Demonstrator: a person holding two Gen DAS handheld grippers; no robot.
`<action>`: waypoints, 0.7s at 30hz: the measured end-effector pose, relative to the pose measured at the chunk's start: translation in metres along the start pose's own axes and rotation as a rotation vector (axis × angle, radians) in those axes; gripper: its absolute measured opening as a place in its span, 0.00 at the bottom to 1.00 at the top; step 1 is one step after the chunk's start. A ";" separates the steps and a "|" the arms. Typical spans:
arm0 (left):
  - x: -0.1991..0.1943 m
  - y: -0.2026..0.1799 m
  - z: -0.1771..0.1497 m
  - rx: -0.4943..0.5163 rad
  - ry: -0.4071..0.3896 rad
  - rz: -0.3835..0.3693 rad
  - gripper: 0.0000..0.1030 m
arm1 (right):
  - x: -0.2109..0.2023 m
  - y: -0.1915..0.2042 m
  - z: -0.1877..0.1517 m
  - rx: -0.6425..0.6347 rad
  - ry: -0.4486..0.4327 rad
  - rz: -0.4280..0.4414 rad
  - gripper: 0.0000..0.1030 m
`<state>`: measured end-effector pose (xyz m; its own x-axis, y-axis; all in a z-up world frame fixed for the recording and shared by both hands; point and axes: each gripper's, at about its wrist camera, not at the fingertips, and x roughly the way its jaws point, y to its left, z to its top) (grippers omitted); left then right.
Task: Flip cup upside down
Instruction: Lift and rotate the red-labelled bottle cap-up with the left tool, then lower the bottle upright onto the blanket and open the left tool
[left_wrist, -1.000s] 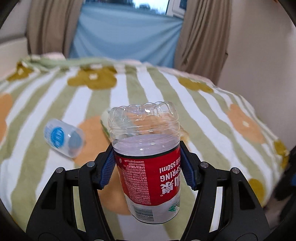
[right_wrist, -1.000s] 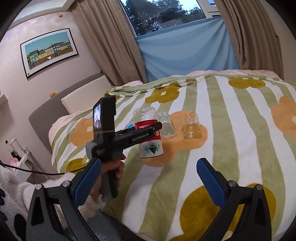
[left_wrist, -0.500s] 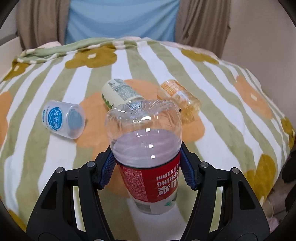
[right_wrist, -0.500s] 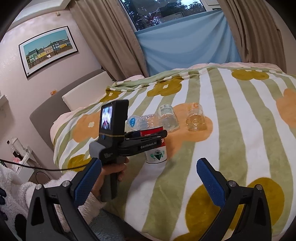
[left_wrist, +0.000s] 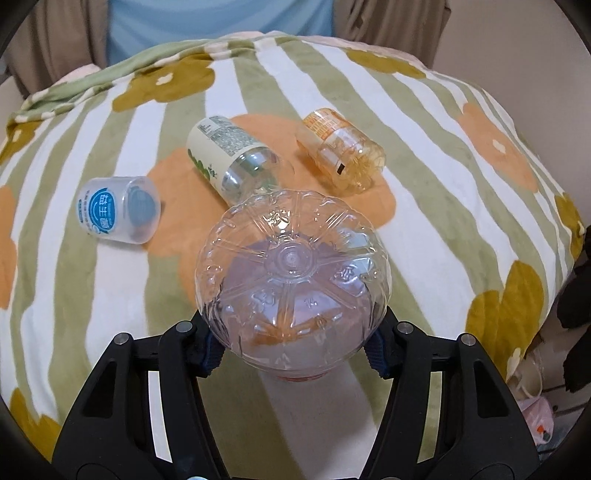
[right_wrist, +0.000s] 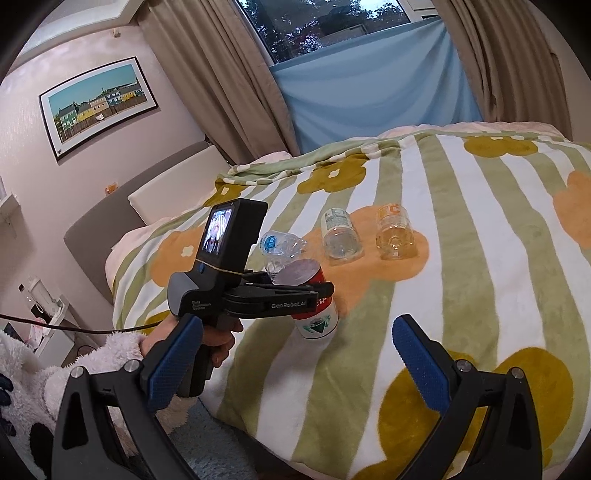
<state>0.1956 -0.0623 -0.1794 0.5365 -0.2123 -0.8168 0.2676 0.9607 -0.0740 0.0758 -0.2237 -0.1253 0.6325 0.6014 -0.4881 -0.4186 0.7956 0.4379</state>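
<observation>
My left gripper is shut on a clear cup with a red label, cut from a plastic bottle. Its ribbed base faces up towards the camera. From the right wrist view the red-label cup stands upside down, its rim on or just above the striped blanket, held by the left gripper in a person's hand. My right gripper hangs open over the blanket's near edge, nothing between its fingers.
Three other cups lie on their sides on the blanket: a blue-label one at left, a green-and-white-label one in the middle, an orange one at right. The bed edge drops off at right; a wall stands behind.
The left gripper has tilted downwards and lowered the red-label cup towards the blanket, so its base now faces the camera. The right gripper has barely moved.
</observation>
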 end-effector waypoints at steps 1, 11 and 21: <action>-0.001 0.000 0.000 -0.004 -0.006 -0.002 0.56 | 0.000 0.000 0.000 0.001 0.000 0.003 1.00; -0.003 -0.011 -0.006 0.030 -0.033 0.012 0.63 | 0.002 0.003 0.000 -0.008 0.006 0.006 1.00; -0.015 0.000 -0.013 -0.009 -0.036 0.022 1.00 | 0.011 0.011 0.002 -0.023 0.018 0.027 1.00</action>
<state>0.1772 -0.0567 -0.1746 0.5706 -0.1972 -0.7972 0.2483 0.9667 -0.0614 0.0791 -0.2086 -0.1244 0.6094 0.6234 -0.4899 -0.4504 0.7807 0.4331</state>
